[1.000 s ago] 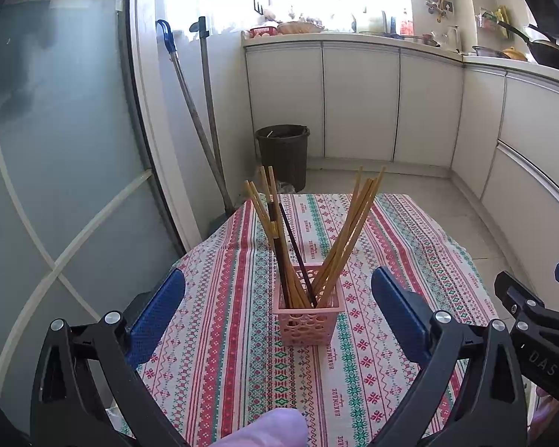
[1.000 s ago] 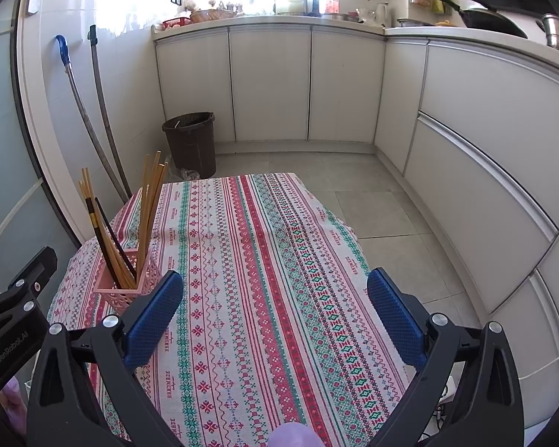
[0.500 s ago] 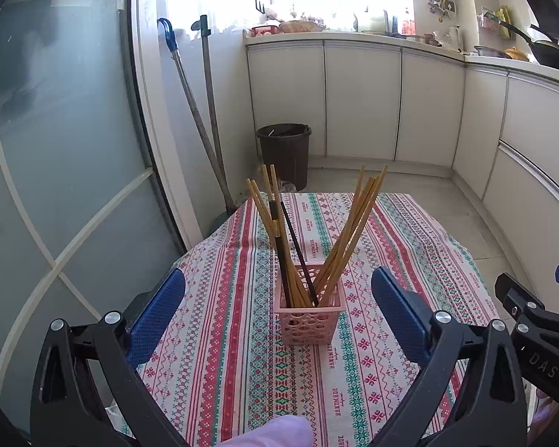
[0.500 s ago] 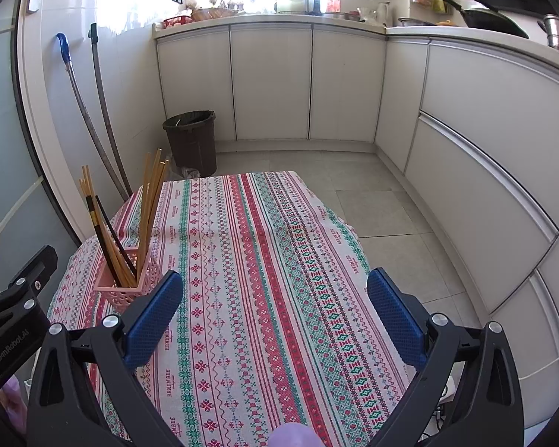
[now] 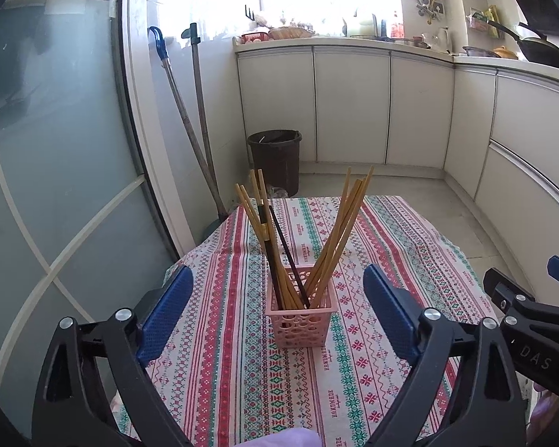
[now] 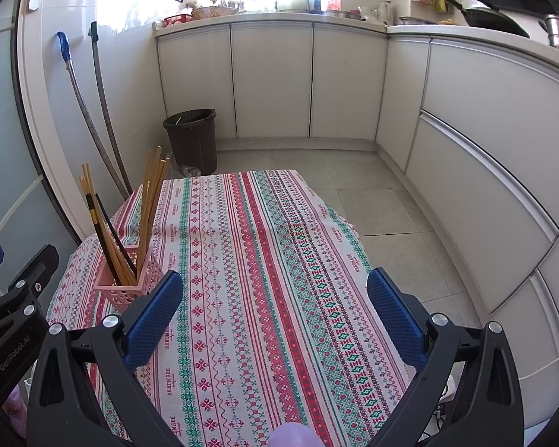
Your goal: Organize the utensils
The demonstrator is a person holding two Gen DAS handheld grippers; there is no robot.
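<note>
a: where's the pink basket [image 5: 300, 322]?
b: upright on the striped tablecloth [image 5: 384, 238], at 12 o'clock from the left gripper [image 5: 277, 311], between its spread blue pads. chopsticks [image 5: 339, 231] fan out of it, a few dark ones among them.
a: and the right gripper [image 6: 275, 316]?
b: fingers wide apart, holding nothing, over bare cloth; the basket sits at its 10 o'clock.

A home kitchen: white cabinets [image 6: 272, 82], wok [image 6: 492, 18] on the counter, bin [image 6: 192, 139]
</note>
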